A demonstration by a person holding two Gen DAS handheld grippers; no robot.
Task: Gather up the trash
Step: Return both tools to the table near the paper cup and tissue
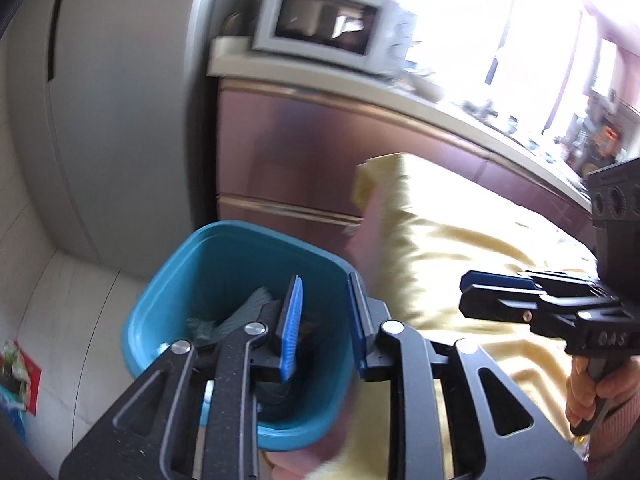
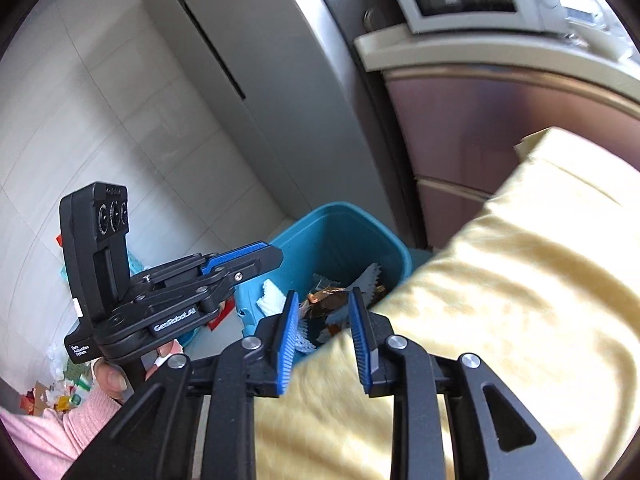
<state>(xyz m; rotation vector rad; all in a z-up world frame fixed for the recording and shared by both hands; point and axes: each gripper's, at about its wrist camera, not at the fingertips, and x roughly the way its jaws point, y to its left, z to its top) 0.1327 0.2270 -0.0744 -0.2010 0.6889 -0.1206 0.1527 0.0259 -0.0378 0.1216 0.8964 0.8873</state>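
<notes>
A teal bin (image 1: 236, 260) stands on the floor beside the table draped in yellow cloth (image 1: 460, 240). My left gripper (image 1: 324, 280) hangs over the bin's mouth, open, with nothing between its blue pads. Inside the bin lie a grey-blue wrapper (image 1: 248, 308), a white tissue (image 2: 272, 296) and a brown wrapper (image 2: 326, 300). My right gripper (image 2: 324, 296) hovers at the edge of the cloth (image 2: 520, 260) above the bin (image 2: 340, 232), open and empty. The right gripper (image 1: 466, 292) also shows from the side in the left wrist view, and the left gripper (image 2: 276, 254) in the right wrist view.
A grey fridge (image 2: 260, 60) and a brown cabinet (image 1: 300, 152) carrying a white microwave (image 1: 320, 16) stand behind the bin. More wrappers lie on the white tile floor at the left (image 1: 20, 368) (image 2: 60, 384). A pink sleeve (image 2: 48, 432) shows at the lower left.
</notes>
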